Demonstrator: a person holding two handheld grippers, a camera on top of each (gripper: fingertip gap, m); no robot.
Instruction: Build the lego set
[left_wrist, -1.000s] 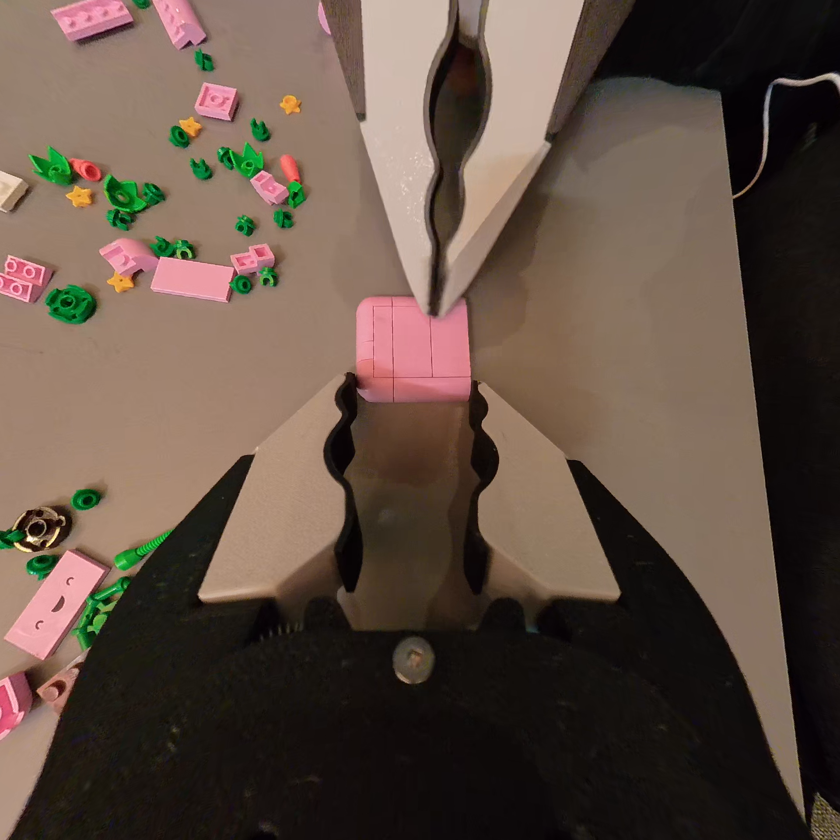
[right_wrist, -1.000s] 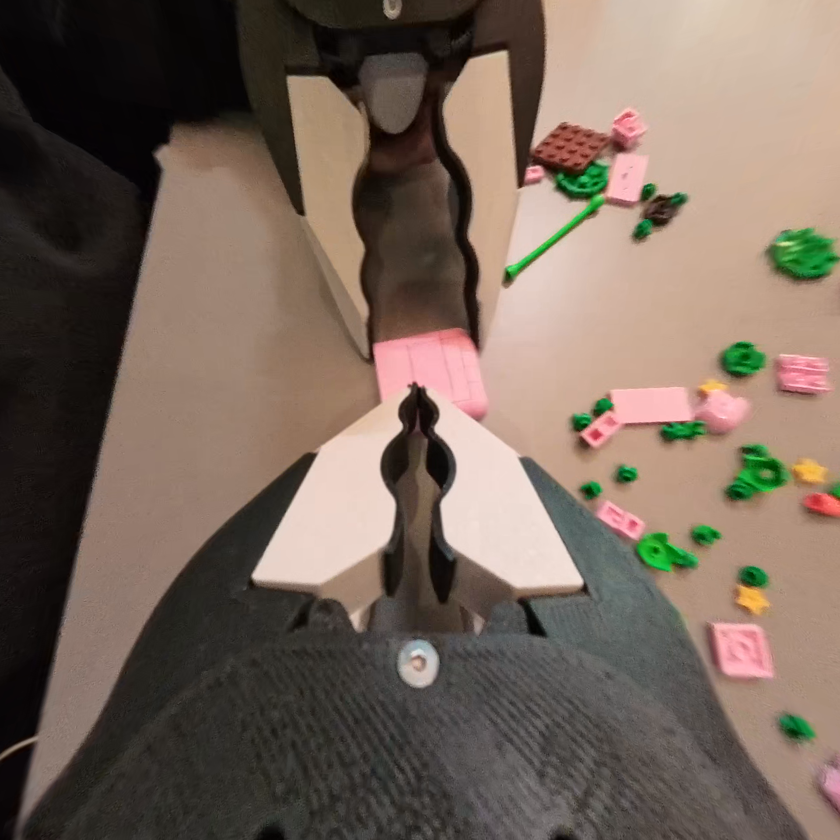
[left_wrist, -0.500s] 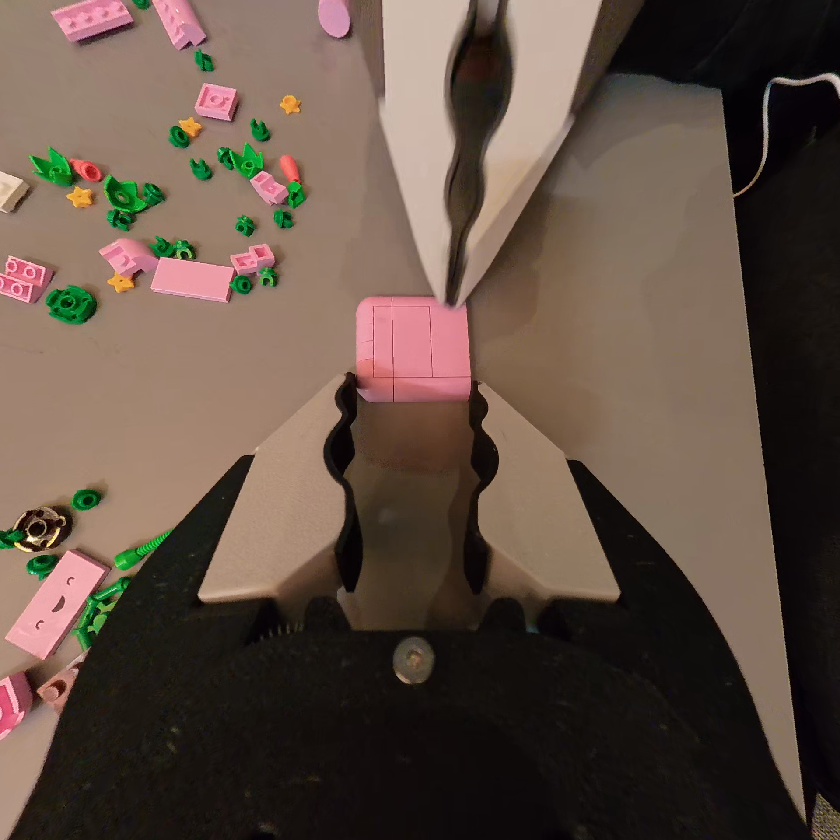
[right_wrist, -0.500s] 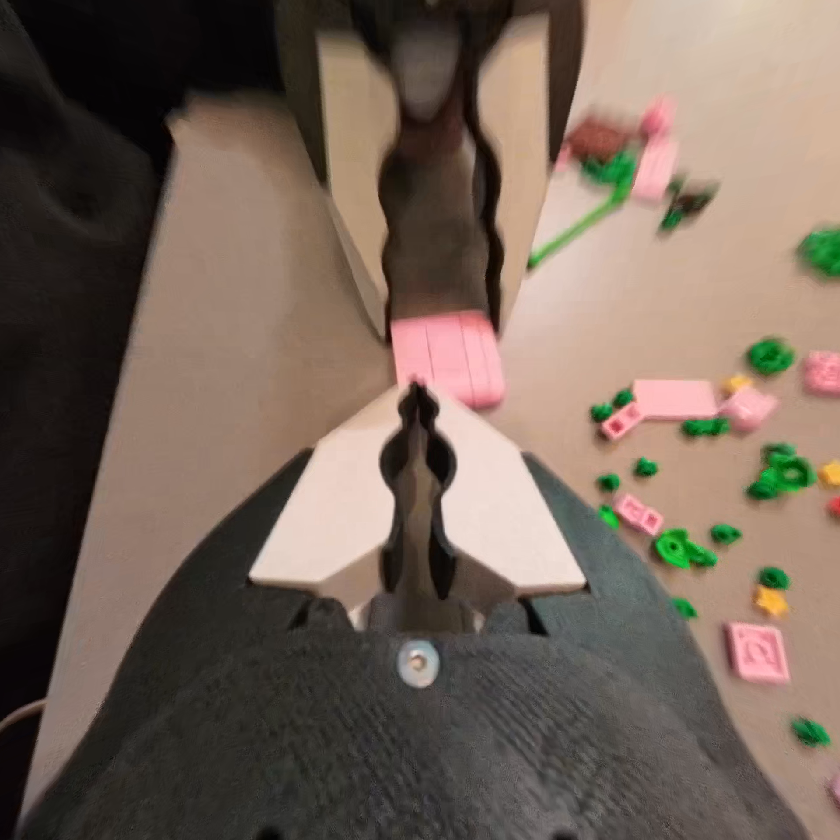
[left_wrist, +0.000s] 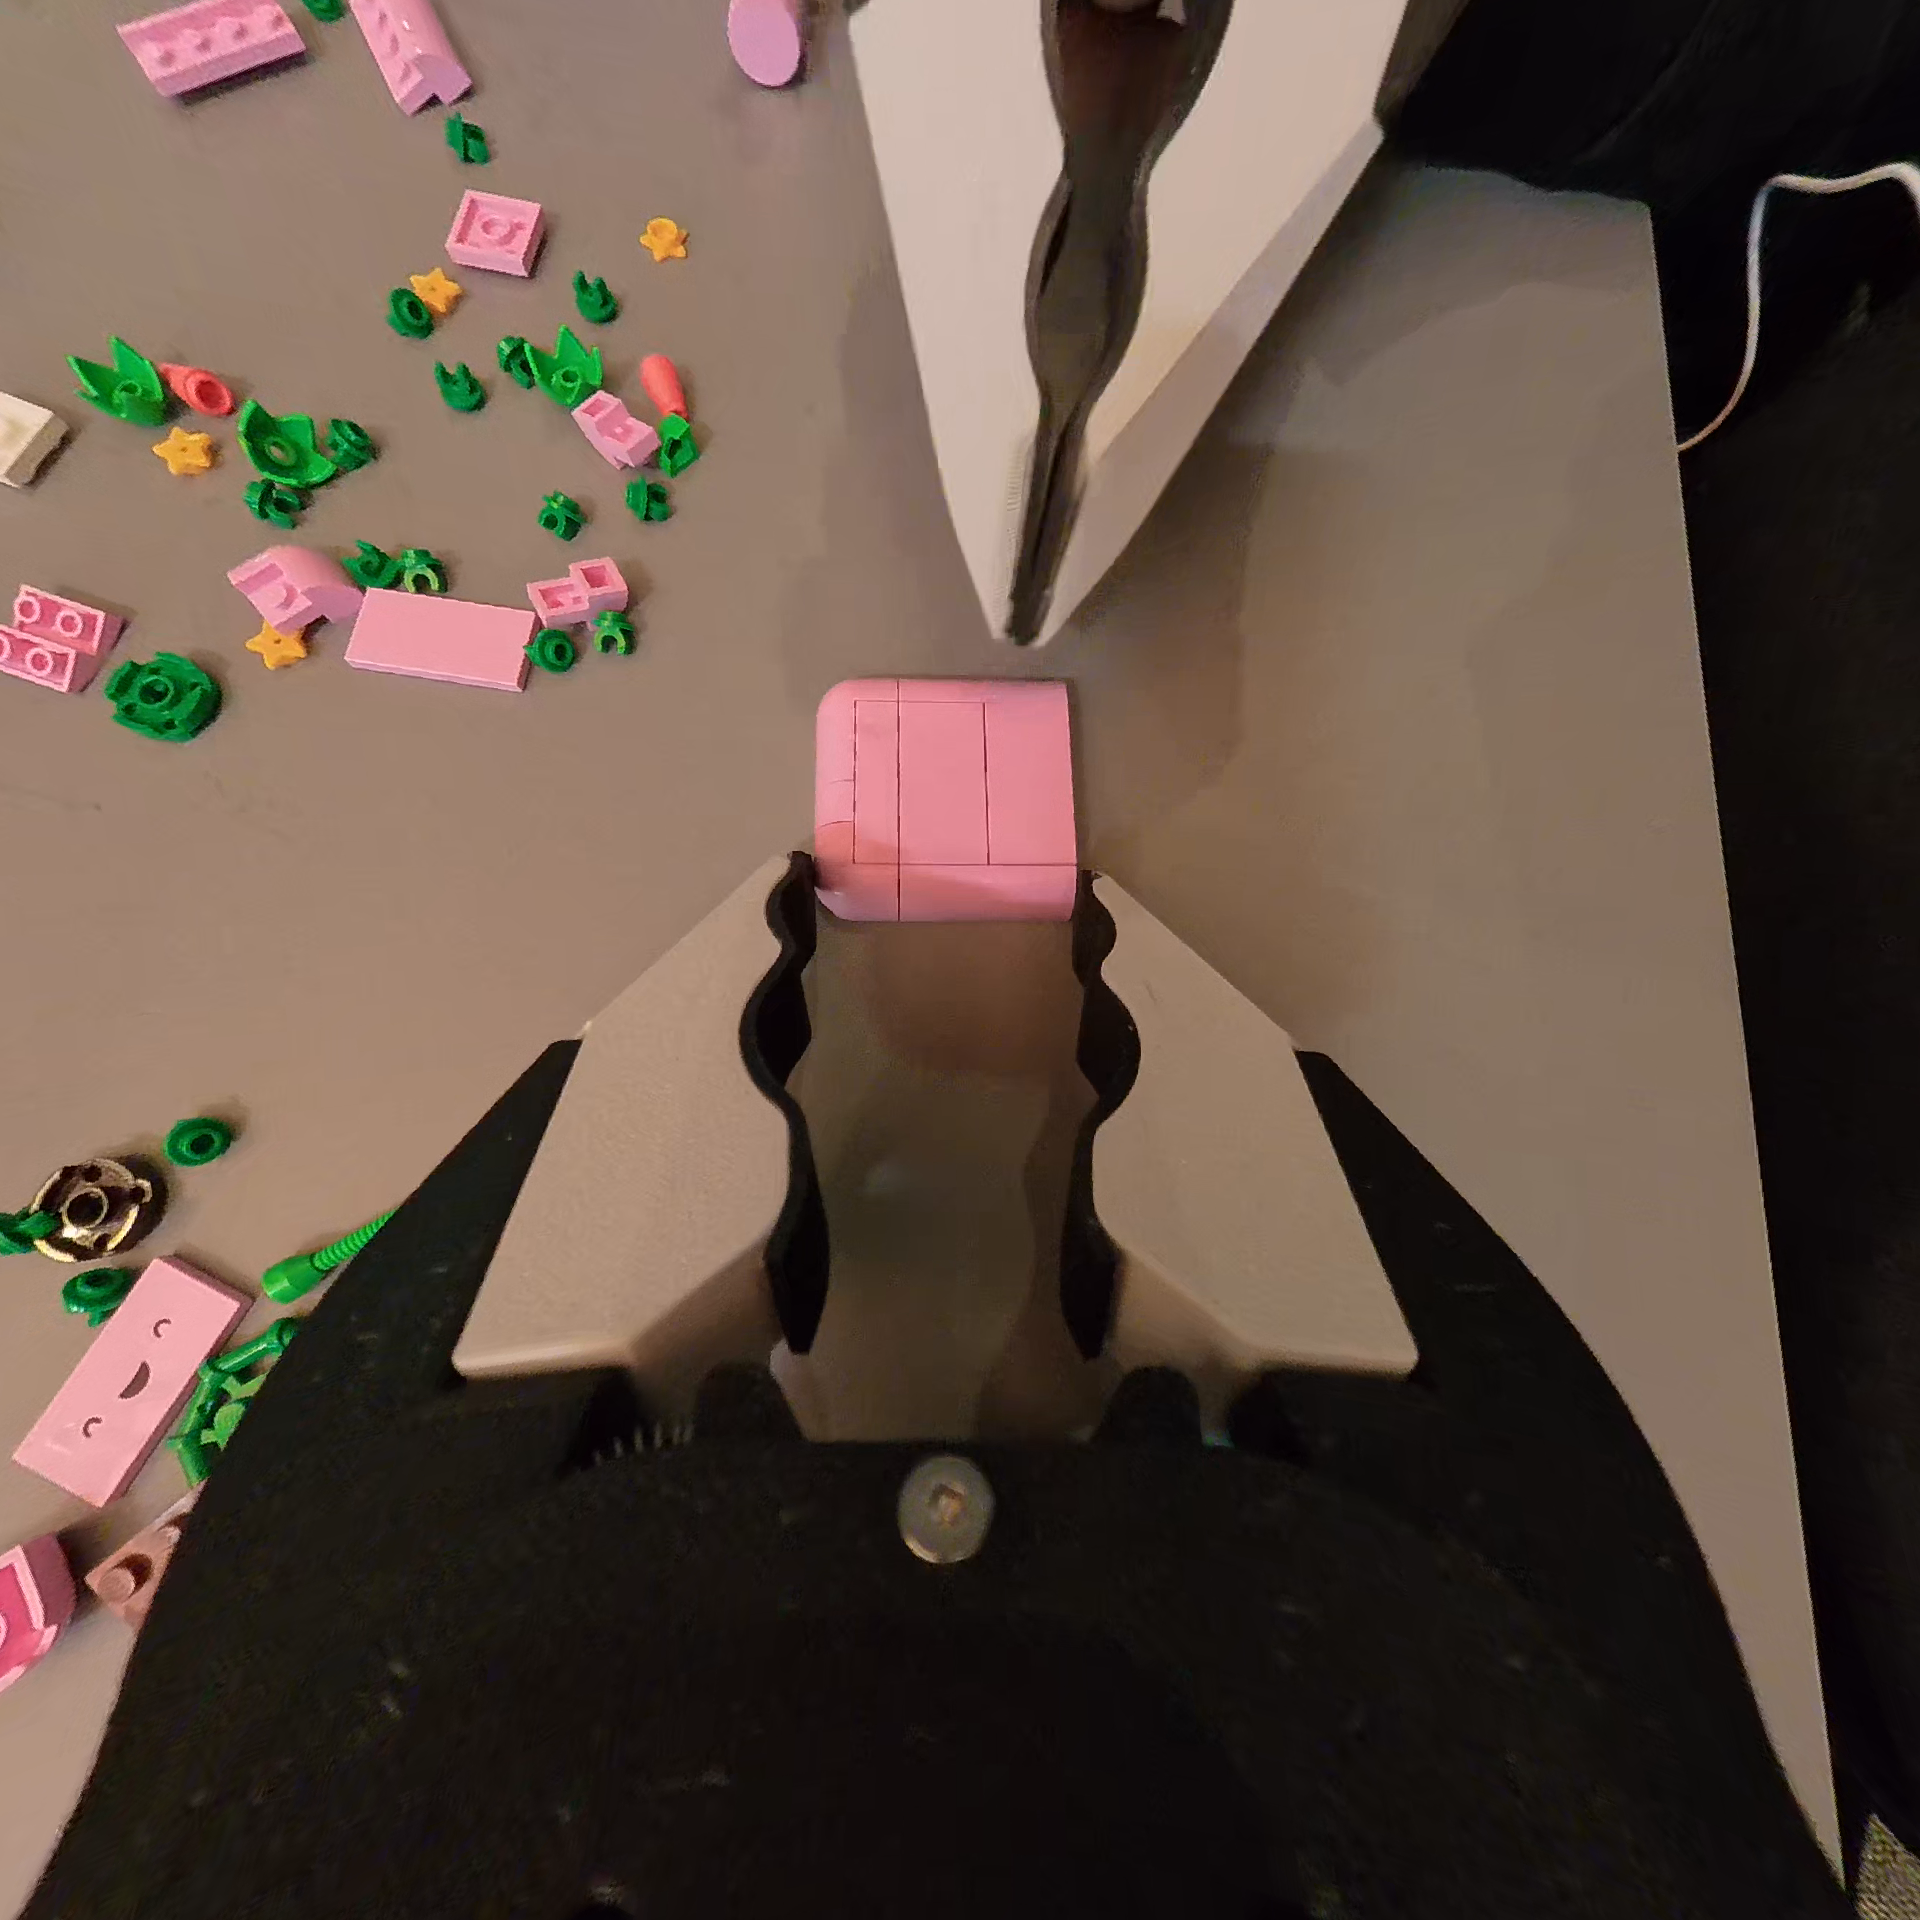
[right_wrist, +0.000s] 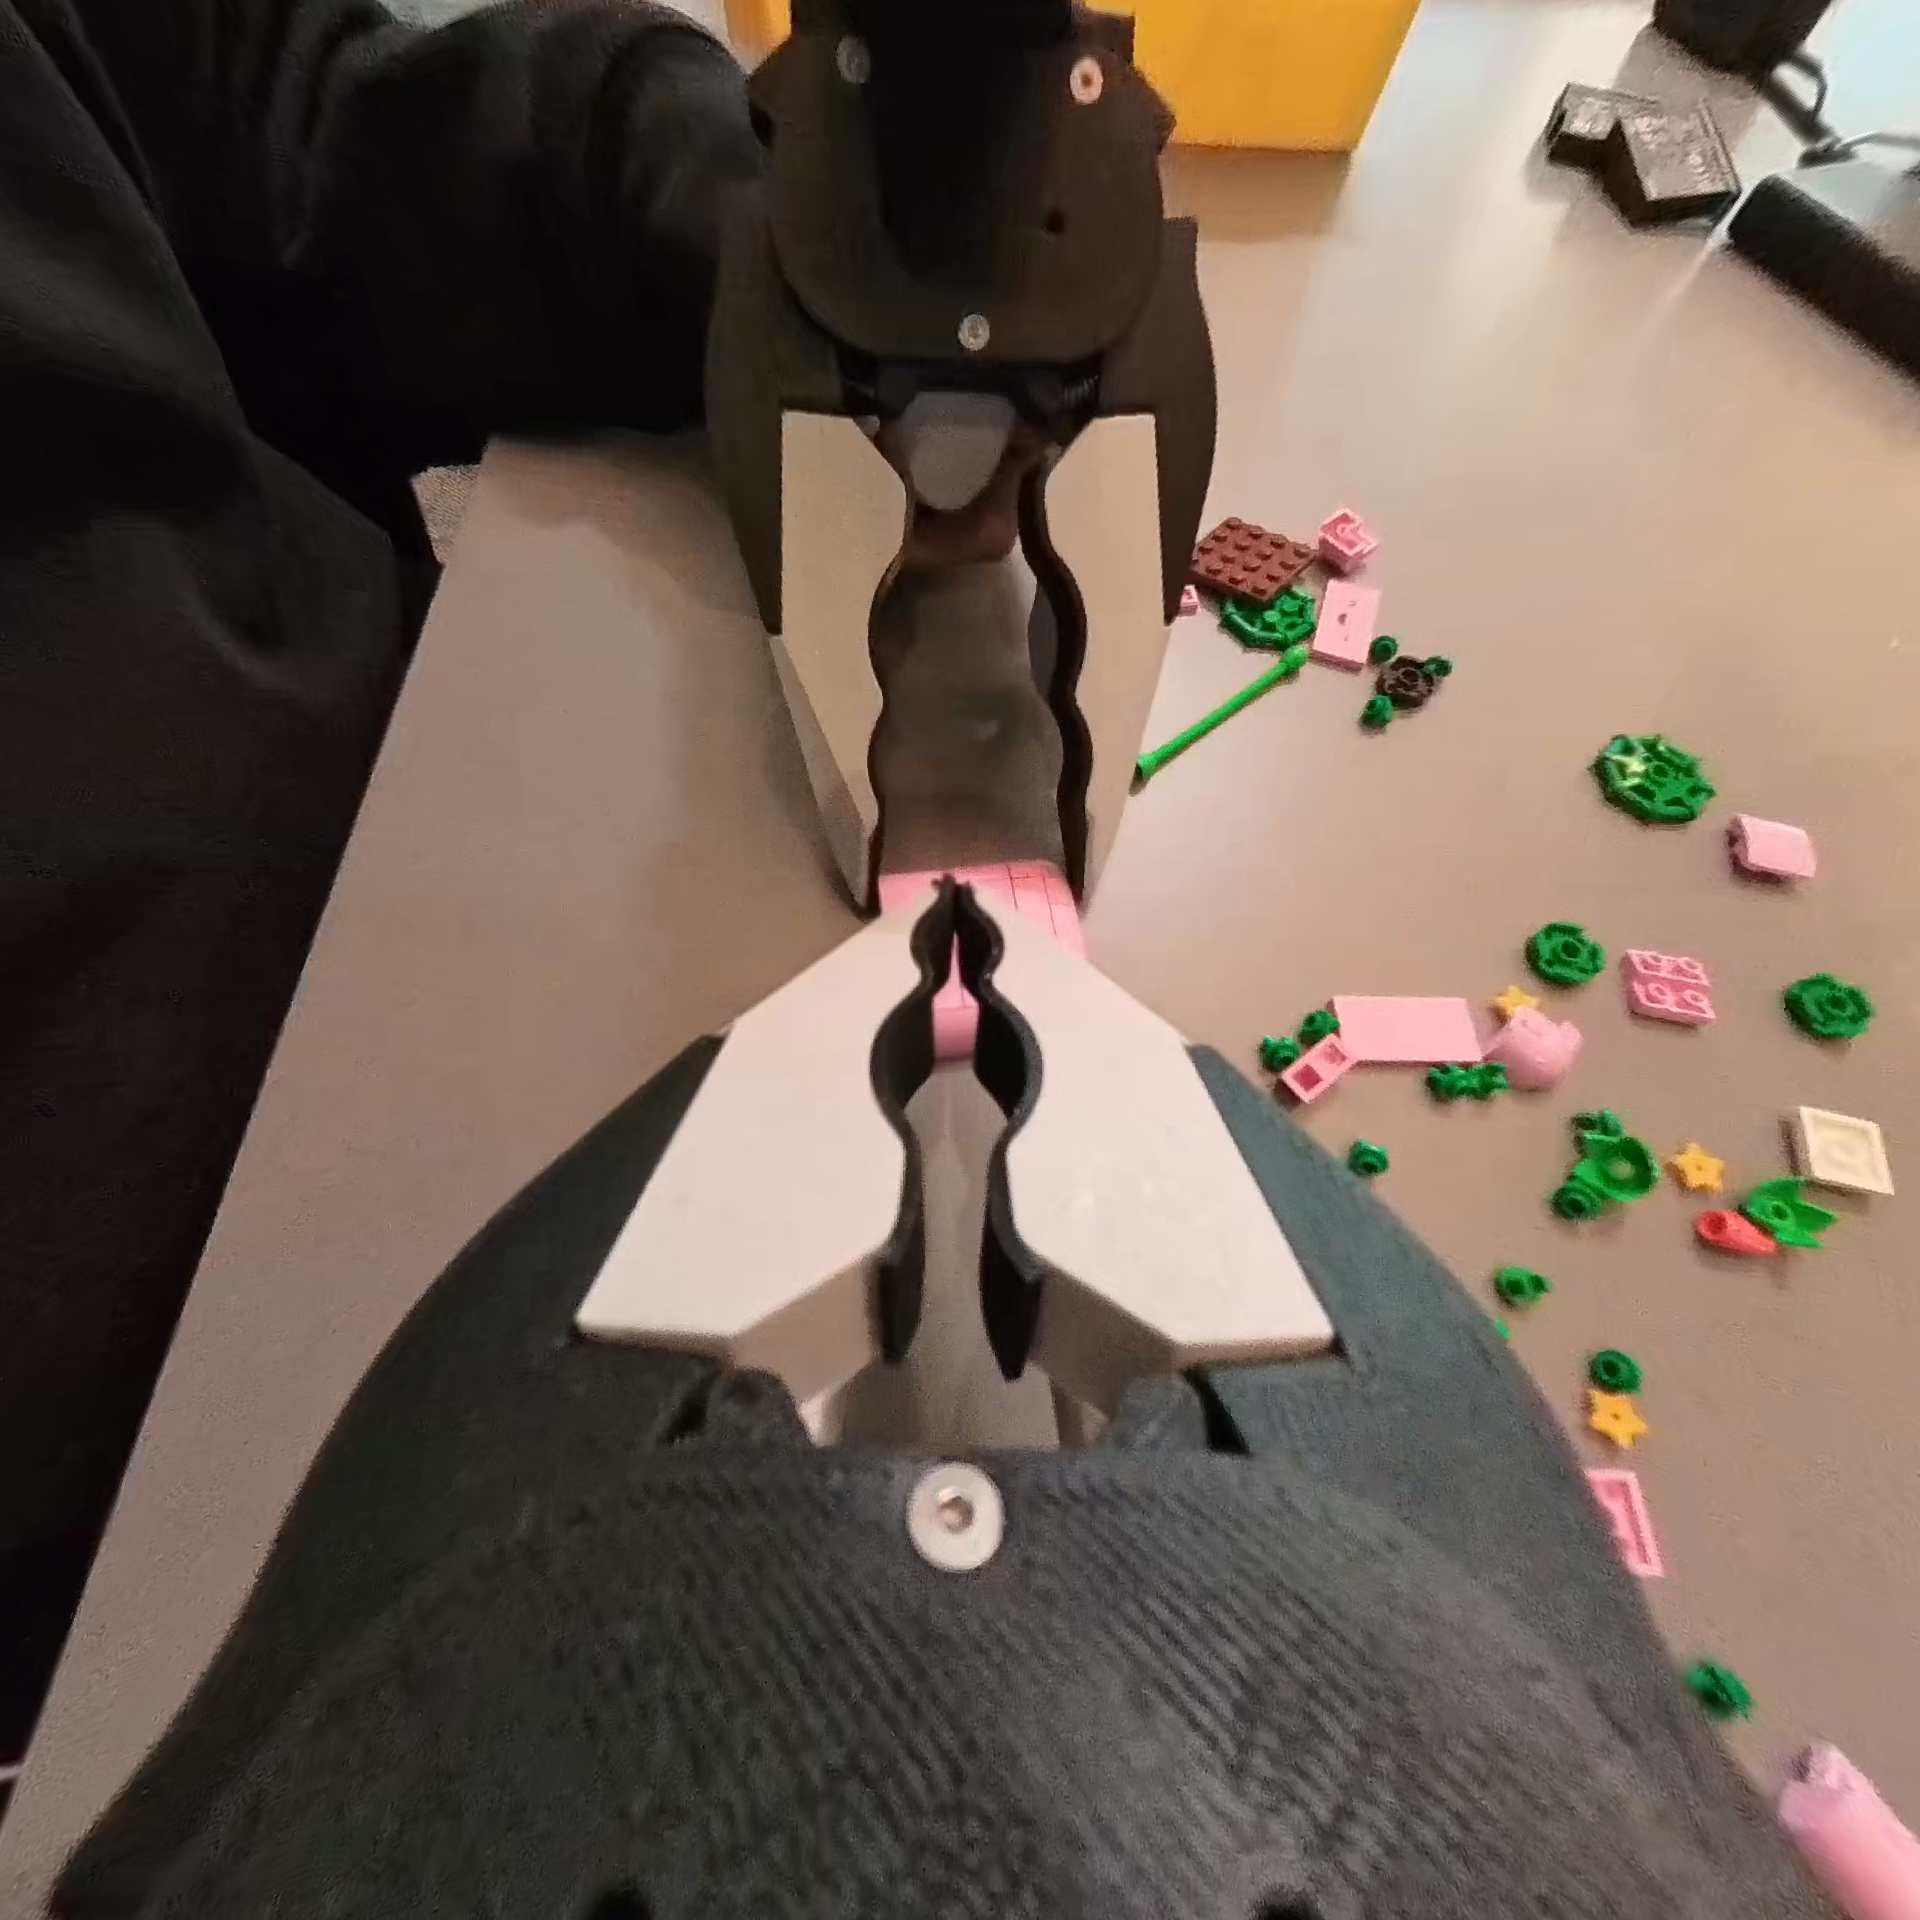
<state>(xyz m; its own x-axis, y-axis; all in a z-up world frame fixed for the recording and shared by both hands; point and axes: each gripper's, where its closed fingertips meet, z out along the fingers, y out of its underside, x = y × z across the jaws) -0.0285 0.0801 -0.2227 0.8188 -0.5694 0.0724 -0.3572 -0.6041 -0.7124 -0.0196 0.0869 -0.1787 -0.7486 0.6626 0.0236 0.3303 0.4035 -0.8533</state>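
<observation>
A pink lego block (left_wrist: 940, 779) with a smooth tiled top and rounded corners sits on the grey table (left_wrist: 1351, 727). My left gripper (left_wrist: 943, 883) is shut on the block's near end, one fingertip against each side. My right gripper (left_wrist: 1023, 634) is shut and empty, its tip just beyond the block's far edge and apart from it. In the right wrist view my right gripper (right_wrist: 951, 896) points at the block (right_wrist: 1039, 899), which sits between the left gripper's fingers (right_wrist: 821, 727). Most of the block is hidden there.
Loose pieces lie to the left: a pink flat tile (left_wrist: 442, 639), a pink tile with a face (left_wrist: 130, 1382), small green pieces (left_wrist: 161, 694) and yellow stars (left_wrist: 275, 644). The table's edge (left_wrist: 1704, 831) runs close on the right. A brown plate (right_wrist: 1252, 551) and green stem (right_wrist: 1216, 717) lie behind.
My right gripper's tip was on the far edge of the block's top; it has drawn back and lifted off, staying shut. The left gripper and the block have not moved.
</observation>
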